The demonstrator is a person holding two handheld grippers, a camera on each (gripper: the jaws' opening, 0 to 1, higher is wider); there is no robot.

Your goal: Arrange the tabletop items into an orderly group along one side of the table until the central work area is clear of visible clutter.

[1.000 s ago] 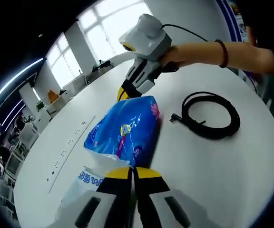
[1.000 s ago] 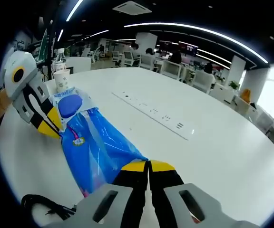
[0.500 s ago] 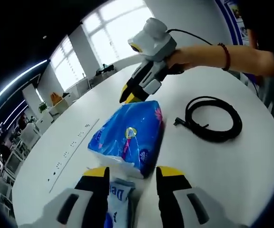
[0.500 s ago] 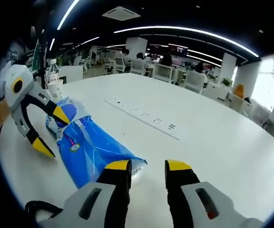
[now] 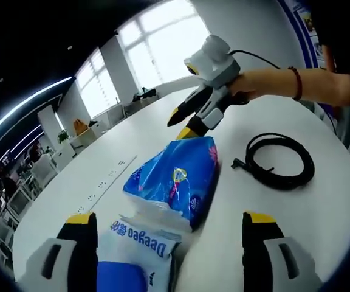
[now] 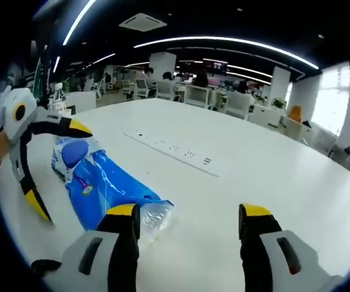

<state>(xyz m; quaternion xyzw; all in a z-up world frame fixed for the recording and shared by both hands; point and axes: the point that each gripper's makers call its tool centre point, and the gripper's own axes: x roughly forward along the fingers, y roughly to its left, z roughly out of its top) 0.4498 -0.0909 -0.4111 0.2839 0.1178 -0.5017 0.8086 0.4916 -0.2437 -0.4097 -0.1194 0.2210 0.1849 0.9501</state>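
Your left gripper (image 5: pixel 169 243) stands with jaws wide apart, straddling the near end of the blue pack (image 5: pixel 174 181) without touching it. Your right gripper (image 6: pixel 190 234) is likewise spread wide — the pack's clear crimped end lies just beside its left jaw, not held. The pack rests flat on the white bench (image 5: pixel 296 207), lengthwise between both grippers. A coiled black cable (image 5: pixel 281 161) lies near the pack, toward the bench edge by your arm. A socket strip (image 6: pixel 172 148) is set into the bench middle.
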